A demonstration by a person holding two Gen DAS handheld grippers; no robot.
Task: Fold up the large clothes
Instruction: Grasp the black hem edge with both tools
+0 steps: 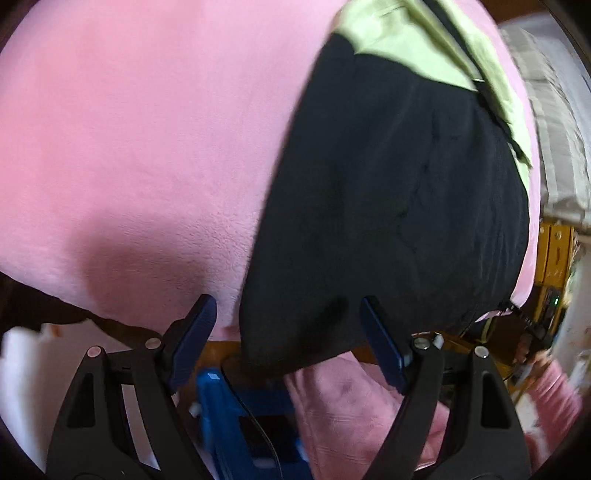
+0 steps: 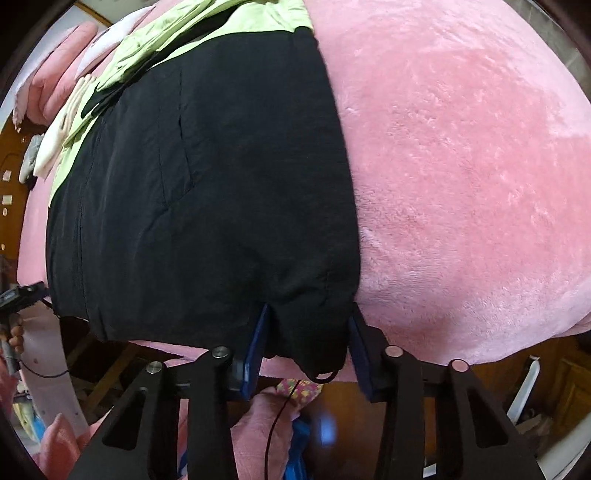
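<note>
A black and lime-green jacket (image 1: 388,192) lies spread on a pink fleece blanket (image 1: 140,140) over a bed. In the left wrist view my left gripper (image 1: 288,317) is open, its blue pads straddling the jacket's near left hem corner, which hangs over the bed edge. In the right wrist view the jacket (image 2: 207,192) fills the left half on the blanket (image 2: 461,166). My right gripper (image 2: 308,325) is open, with its fingers (image 2: 258,339) on either side of the near right hem corner. A black drawcord (image 2: 325,376) dangles from that hem.
The green upper part of the jacket (image 2: 207,22) lies at the far end. Pink pillows (image 2: 62,66) sit beyond it. A blue stool (image 1: 236,413) and pink cloth (image 1: 343,402) lie below the bed edge. Wooden furniture (image 1: 554,254) stands at the right.
</note>
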